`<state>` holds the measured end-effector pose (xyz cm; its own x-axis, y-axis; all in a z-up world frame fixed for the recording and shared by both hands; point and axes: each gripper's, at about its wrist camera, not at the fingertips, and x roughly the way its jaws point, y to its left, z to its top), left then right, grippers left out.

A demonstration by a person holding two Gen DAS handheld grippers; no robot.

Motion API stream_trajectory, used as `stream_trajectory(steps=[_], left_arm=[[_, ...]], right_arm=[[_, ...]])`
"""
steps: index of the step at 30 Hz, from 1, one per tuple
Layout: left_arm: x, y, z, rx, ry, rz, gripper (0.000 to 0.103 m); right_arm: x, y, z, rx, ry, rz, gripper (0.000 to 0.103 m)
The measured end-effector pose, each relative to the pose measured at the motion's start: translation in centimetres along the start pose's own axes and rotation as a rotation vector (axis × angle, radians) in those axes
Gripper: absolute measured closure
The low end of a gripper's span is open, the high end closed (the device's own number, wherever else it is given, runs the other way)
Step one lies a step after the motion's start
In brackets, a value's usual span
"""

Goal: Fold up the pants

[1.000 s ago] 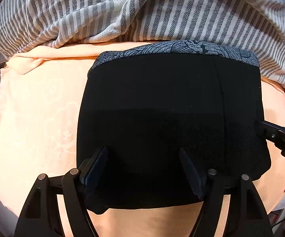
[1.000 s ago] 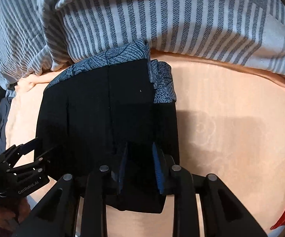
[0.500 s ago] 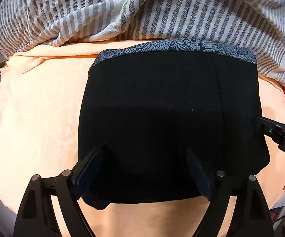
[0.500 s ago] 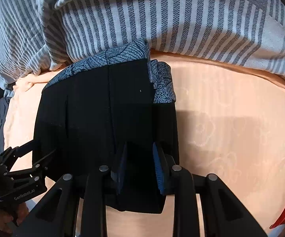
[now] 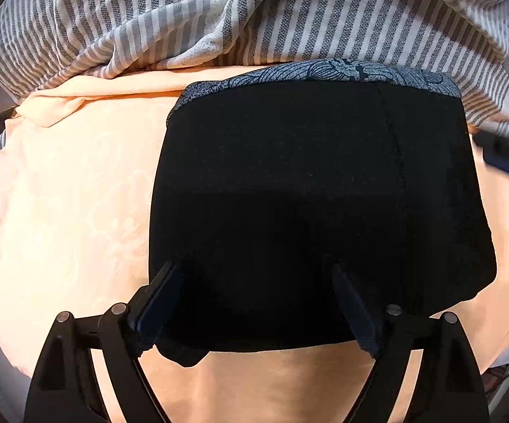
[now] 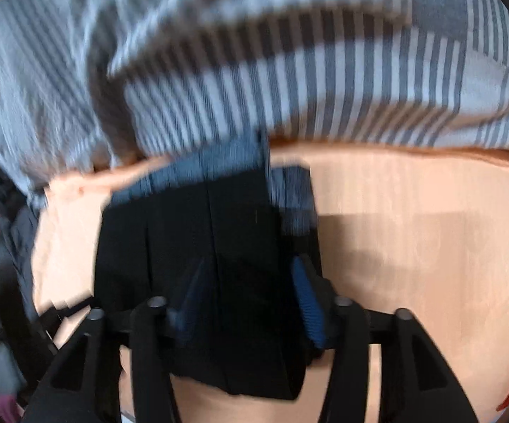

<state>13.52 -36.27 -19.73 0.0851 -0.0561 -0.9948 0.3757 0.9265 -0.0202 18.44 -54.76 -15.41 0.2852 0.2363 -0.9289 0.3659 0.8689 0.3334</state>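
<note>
Left wrist view: the folded black pants (image 5: 317,204) lie flat on the peach sheet (image 5: 71,211) of the bed, patterned blue-grey waistband (image 5: 342,72) at the far edge, just below the striped blanket (image 5: 254,17). Left gripper (image 5: 258,303) points down over the near hem. Its fingers (image 5: 159,299) stand wide apart, straddling the fabric; no pad presses on it. A dark blurred shape at the right edge is probably the other tool; cannot confirm.

Right wrist view: frame is motion-blurred. Right gripper (image 6: 247,303) sits over the near right corner of the pants (image 6: 198,246). Its fingers have just been opening; cloth lies between them, but the blue pads (image 6: 307,303) look clear of it, so nothing appears clamped.

Judgement: fold looks finished and both tools are letting go. To do the release well, lift each gripper straight up with fingers kept wide, so no pad snags the top layer and drags the stack askew. Check the near hem stays aligned; the lower left corner already pokes out slightly.
</note>
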Motion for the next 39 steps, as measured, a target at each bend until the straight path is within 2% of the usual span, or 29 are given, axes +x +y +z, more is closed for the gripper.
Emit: stream_trajectory(steps=[5, 10, 12, 15, 16, 17, 18, 20, 22, 26, 28, 30, 33, 34, 36, 39], left_arm=[[-1.7, 0.2, 0.8, -0.020, -0.043, -0.018, 0.016], [-2.3, -0.1, 2.3, -0.028, -0.070, -0.016, 0.016], [-2.2, -0.3, 2.9, -0.032, -0.071, -0.013, 0.016], [-1.9, -0.7, 3.5, -0.034, -0.071, -0.008, 0.016], [-1.7, -1.0, 3.6, -0.034, -0.069, -0.004, 0.016], [-1.5, -1.3, 3.7, -0.033, -0.065, -0.004, 0.016], [-1.4, -1.3, 3.8, -0.031, -0.061, -0.007, 0.016], [-1.3, -2.3, 3.8, -0.017, -0.055, -0.014, 0.016], [-1.2, -3.5, 3.6, 0.006, -0.051, -0.026, 0.016], [-0.4, -7.3, 2.6, 0.074, -0.024, -0.057, 0.016], [-0.1, -8.6, 2.1, 0.098, -0.042, -0.029, 0.016], [0.0, -8.7, 2.0, 0.090, -0.058, -0.019, 0.016], [0.2, -7.9, 2.1, 0.057, -0.039, -0.052, 0.012], [0.2, -7.7, 2.1, 0.057, -0.037, -0.061, 0.012], [0.1, -7.4, 1.9, 0.061, -0.038, -0.063, 0.012], [0.0, -7.2, 2.0, 0.056, -0.041, -0.062, 0.012]], right_arm=[[0.0, -0.8, 4.0, 0.061, -0.045, 0.067, 0.047], [2.0, -0.4, 6.1, 0.025, 0.011, 0.087, 0.048], [2.8, -0.6, 6.5, 0.028, 0.027, 0.090, 0.054], [3.1, -0.7, 6.7, 0.028, 0.032, 0.157, 0.062], [3.2, -0.5, 6.8, 0.013, 0.038, 0.162, 0.067], [3.5, -0.4, 6.8, 0.005, 0.052, 0.166, 0.084], [3.7, -0.5, 6.9, 0.006, 0.071, 0.173, 0.089], [3.3, -1.0, 6.9, 0.012, 0.080, 0.183, 0.093], [2.3, -0.9, 6.7, -0.022, 0.069, 0.168, 0.094], [1.5, -0.5, 5.6, -0.114, 0.075, 0.080, 0.094], [2.2, -1.3, 5.3, -0.110, 0.086, 0.035, 0.093], [3.0, -1.8, 5.2, -0.092, 0.086, 0.029, 0.091], [2.9, -2.7, 5.4, -0.049, 0.060, 0.053, 0.087], [2.5, -3.0, 5.4, -0.032, 0.051, 0.052, 0.083], [1.2, -3.5, 5.1, -0.008, 0.044, 0.043, 0.083], [-1.4, -3.2, 3.7, -0.045, 0.026, 0.022, 0.083]])
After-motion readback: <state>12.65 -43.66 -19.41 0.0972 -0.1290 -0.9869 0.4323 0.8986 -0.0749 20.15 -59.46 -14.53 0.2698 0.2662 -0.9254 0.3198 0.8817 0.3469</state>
